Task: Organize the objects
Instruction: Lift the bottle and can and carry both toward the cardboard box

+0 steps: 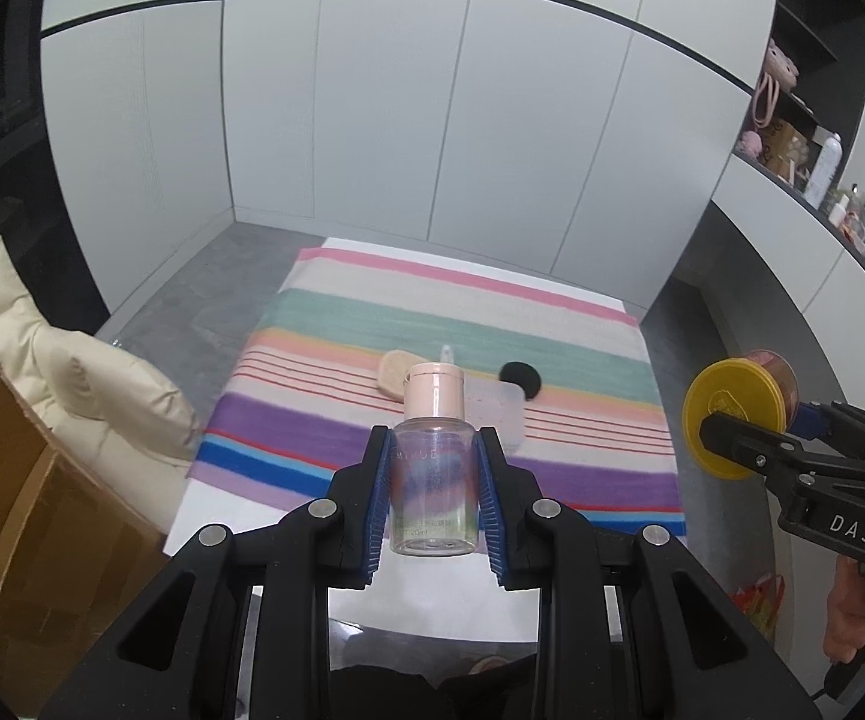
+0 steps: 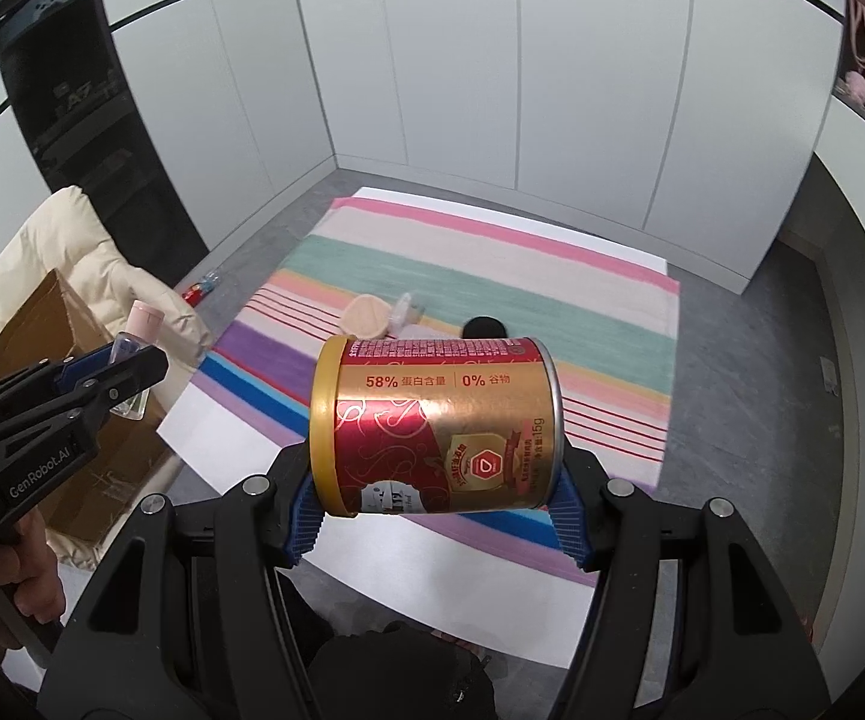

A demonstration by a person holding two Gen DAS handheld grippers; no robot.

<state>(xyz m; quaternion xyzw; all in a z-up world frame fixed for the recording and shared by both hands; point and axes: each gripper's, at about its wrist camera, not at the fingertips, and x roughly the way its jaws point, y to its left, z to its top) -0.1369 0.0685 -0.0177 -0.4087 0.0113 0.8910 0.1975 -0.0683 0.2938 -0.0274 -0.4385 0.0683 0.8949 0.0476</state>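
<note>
Left tool (image 1: 432, 480) grips a clear bottle (image 1: 432, 474), right tool (image 2: 435, 504) a gold can (image 2: 432, 426) — both held above the striped cloth's (image 1: 372, 312) near edge.

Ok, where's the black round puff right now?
The black puff lies on the striped cloth, right of the beige sponge, touching the clear container.

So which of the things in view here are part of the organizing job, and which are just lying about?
Part of the job:
- clear bottle with pink cap, held in the left gripper
- gold and red can, held in the right gripper
- beige puff, black puff and small clear container on the striped cloth

Lying about:
- cardboard box
- cream jacket
- shelf clutter
</note>
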